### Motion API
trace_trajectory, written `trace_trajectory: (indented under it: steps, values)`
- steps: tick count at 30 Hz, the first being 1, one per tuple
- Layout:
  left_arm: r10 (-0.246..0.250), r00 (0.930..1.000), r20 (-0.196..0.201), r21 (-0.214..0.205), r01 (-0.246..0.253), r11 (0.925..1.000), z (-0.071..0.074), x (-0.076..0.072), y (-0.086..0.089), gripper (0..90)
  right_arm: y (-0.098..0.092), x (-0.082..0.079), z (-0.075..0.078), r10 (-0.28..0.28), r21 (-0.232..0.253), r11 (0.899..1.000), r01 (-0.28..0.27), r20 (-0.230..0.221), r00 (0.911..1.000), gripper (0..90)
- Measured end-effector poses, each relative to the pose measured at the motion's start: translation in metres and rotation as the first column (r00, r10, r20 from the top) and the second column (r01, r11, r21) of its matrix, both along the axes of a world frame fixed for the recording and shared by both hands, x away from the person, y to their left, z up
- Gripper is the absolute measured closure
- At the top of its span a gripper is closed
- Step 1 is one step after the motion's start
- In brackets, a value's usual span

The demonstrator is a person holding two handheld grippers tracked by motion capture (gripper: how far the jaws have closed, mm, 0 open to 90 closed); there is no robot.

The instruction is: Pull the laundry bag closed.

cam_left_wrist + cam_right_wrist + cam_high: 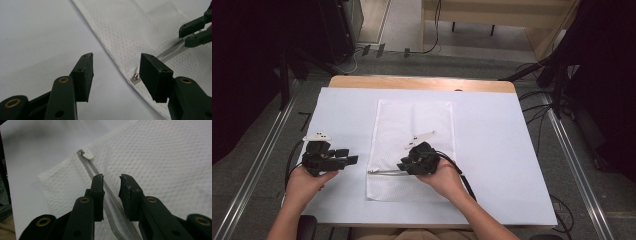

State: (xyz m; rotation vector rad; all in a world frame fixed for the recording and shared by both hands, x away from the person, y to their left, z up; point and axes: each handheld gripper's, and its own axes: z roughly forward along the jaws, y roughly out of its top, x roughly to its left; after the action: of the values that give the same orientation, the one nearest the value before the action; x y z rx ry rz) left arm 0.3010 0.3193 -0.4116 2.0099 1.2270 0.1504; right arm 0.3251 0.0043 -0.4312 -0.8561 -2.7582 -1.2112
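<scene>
A white mesh bag point(412, 127) lies flat in the middle of a white sheet point(497, 150). A grey zipper point(384, 172) runs across the bag near its front end. My right gripper point(402, 165) is low over the zipper point(88, 166), and the strip runs between its jaws, which stand a narrow gap apart and do not press on it. The small metal zipper end point(81, 152) lies ahead of it at the bag's edge. My left gripper point(348, 156) is open beside the bag's left edge, with the zipper end point(135, 77) just by its right jaw. The right gripper point(195, 31) also appears farther off.
The sheet covers a wooden table point(422, 83) whose far edge is bare. Cables point(462, 175) trail from both grippers toward the person. Dark stands and cables sit on the floor around the table.
</scene>
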Motion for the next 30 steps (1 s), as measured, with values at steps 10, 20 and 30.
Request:
trace_trajectory:
  steps: [10, 20, 30]
  values:
    - [0.003, 1.0000, -0.002, 0.001, -0.003, 1.0000, -0.001, 0.002, 0.001, 45.5, 0.018, -0.003, -0.006, 0.029, 0.017, 0.999, -0.029, -0.026, 0.9992, 77.8]
    - [0.007, 1.0000, 0.001, 0.006, -0.007, 1.0000, -0.002, 0.002, 0.000, 45.4, 0.040, 0.000, -0.016, 0.056, 0.004, 0.998, -0.056, -0.048, 0.9972, 75.7]
    - [0.003, 1.0000, 0.001, -0.002, -0.003, 1.0000, -0.002, 0.002, 0.001, 45.3, 0.058, 0.004, -0.022, 0.076, -0.003, 0.997, -0.077, -0.060, 0.9953, 75.6]
